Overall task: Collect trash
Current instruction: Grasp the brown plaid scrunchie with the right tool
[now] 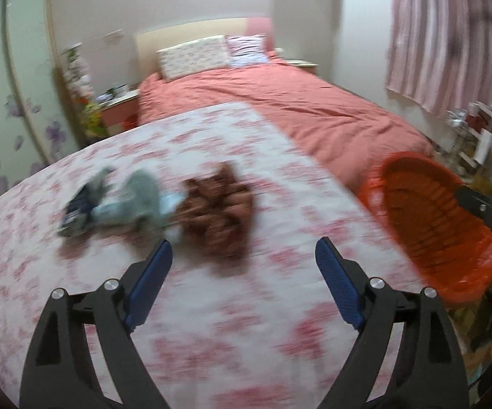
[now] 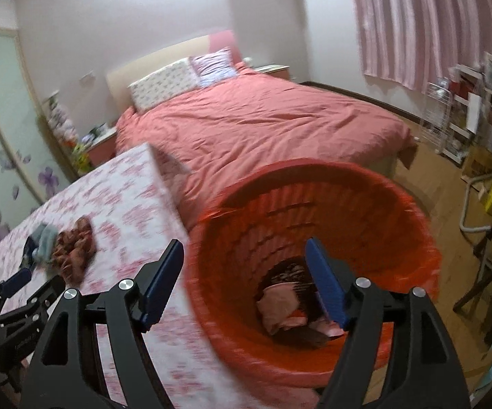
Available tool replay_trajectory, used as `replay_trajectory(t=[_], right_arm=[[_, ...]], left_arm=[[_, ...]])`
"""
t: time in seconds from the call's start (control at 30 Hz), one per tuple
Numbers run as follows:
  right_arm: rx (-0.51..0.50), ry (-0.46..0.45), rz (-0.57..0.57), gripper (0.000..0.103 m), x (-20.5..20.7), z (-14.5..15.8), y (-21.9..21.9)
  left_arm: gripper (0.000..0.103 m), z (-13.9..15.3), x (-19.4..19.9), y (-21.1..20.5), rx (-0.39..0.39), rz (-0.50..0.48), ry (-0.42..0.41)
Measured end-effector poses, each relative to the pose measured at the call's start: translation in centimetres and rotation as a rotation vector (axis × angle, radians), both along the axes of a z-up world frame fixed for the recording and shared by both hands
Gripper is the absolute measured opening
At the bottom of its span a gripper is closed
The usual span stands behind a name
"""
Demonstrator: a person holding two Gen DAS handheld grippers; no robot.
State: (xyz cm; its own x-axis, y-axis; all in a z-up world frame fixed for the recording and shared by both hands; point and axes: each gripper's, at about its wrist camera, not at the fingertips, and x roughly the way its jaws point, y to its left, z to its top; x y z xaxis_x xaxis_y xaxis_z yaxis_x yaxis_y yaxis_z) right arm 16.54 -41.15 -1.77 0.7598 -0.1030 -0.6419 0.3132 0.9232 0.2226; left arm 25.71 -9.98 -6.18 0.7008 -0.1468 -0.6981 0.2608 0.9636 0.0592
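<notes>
A table with a pink floral cloth point(image 1: 75, 272) holds a crumpled brown piece point(image 1: 218, 211), a grey-blue piece point(image 1: 137, 197) and a dark blue piece point(image 1: 79, 208), all blurred. My left gripper point(image 1: 244, 255) is open and empty just short of the brown piece. An orange slatted basket point(image 2: 314, 184) stands off the table's right edge, with pink and dark scraps point(image 2: 287, 310) inside. My right gripper point(image 2: 244, 255) is open and empty over the basket's mouth. The left gripper point(image 2: 24, 283) also shows in the right wrist view, near the brown piece point(image 2: 75, 245).
A bed with a salmon cover point(image 2: 263, 126) lies beyond the table. Pink striped curtains point(image 2: 416, 27) hang at the right. A cluttered rack point(image 2: 464, 109) and a chair point(image 2: 484, 204) stand on the wooden floor at the right. A wardrobe with flower decals point(image 1: 7, 102) is at the left.
</notes>
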Motion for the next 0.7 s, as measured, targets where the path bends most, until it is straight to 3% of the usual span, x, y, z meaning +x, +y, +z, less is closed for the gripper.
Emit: replay_trajectory(t=[0.23, 0.37, 0.7], right_arm=[[-0.018, 0.057, 0.150, 0.071, 3.0, -0.2, 6.6], [-0.010, 0.096, 0.224, 0.062, 4.8, -0.7, 10.1], [0.049, 0.128, 0.285, 0.051, 9.5, -1.4, 15.2]], left_arm=[[0.084, -0.7, 1.1, 7.9, 0.024, 0.152, 0.003], [0.084, -1.0, 1.7, 12.3, 0.007, 0.219, 0.013], [0.084, -1.4, 2.2, 17.4, -0.052, 0.290, 0.032]])
